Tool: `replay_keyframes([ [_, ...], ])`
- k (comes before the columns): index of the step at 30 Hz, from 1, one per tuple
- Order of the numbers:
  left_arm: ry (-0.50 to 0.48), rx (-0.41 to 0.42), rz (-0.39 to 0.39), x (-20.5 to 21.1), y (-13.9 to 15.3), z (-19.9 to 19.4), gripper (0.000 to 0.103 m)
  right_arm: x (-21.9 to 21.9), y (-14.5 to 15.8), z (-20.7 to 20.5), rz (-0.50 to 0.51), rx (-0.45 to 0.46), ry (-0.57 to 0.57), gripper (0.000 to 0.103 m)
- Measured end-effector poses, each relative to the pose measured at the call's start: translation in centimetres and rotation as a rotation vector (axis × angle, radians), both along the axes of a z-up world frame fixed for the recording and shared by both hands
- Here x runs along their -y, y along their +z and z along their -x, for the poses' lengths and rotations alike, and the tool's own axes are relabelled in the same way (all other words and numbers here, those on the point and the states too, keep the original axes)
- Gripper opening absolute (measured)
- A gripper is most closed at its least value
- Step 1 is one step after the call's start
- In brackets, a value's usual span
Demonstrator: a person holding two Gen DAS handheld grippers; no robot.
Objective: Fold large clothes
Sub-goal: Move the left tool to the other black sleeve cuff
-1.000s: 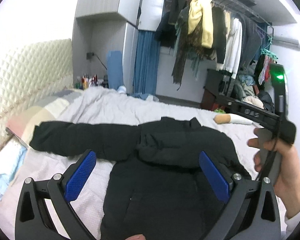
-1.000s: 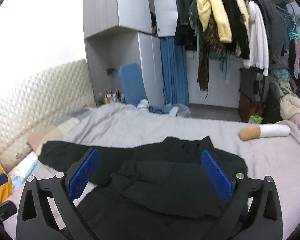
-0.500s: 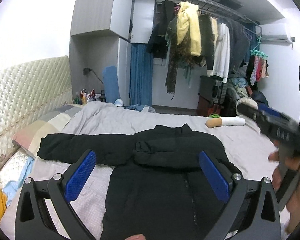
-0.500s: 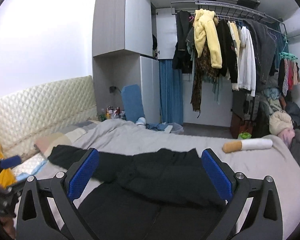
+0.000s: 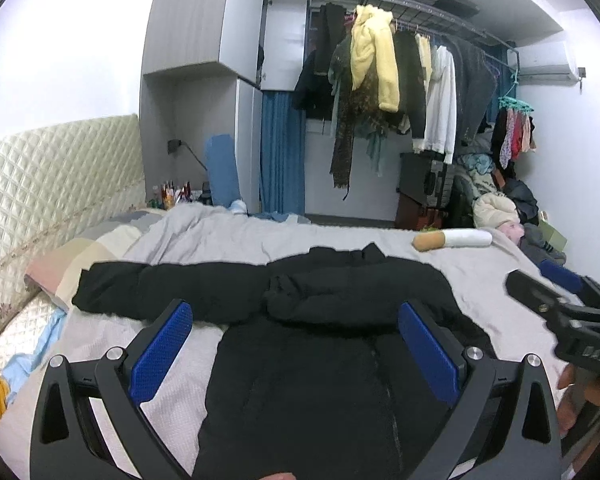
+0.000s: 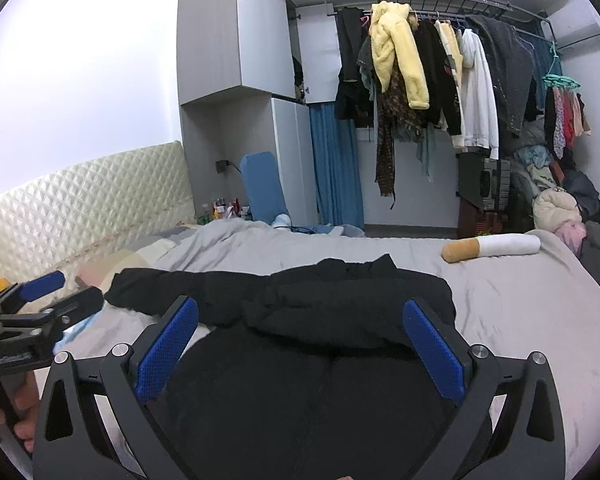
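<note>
Since the puffy black padded coat [image 5: 300, 360] looks soft and bulky, grip its outstretched sleeve [image 5: 160, 288] cuff; left gripper [image 5: 296, 348] and right gripper [image 6: 300, 344] both gape empty.

The right gripper [image 6: 300, 344] hangs with its blue pads spread wide above a black coat [image 6: 300, 360] lying flat on the grey bed [image 6: 520, 304]. One sleeve stretches toward the headboard-side edge, the other lies folded across the chest. The left gripper [image 6: 56, 292], also spread, hovers near that edge.
</note>
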State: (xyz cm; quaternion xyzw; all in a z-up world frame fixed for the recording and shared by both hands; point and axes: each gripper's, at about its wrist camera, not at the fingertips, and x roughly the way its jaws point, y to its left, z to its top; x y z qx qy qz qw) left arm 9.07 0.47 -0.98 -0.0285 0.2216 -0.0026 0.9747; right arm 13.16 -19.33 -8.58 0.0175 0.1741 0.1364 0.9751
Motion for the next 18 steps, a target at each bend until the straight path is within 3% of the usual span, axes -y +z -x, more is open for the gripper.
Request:
replay_keyframes([
  [5, -0.001, -0.060, -0.004, 0.1, -2.8, -1.0, 0.103, 1.3, -2.4, 0.9, -0.019, -0.033, -0.036, 0.103],
  [14, -0.026, -0.084, -0.015, 1.1, -5.1, -1.7, 0.103, 2.5, -7.3, 1.6, 0.005, -0.112, -0.077, 0.103],
  [18, -0.032, -0.105, -0.007, 1.0, -6.1, -2.0, 0.103, 3.3, -8.1, 1.9, -0.019, -0.122, -0.081, 0.103],
])
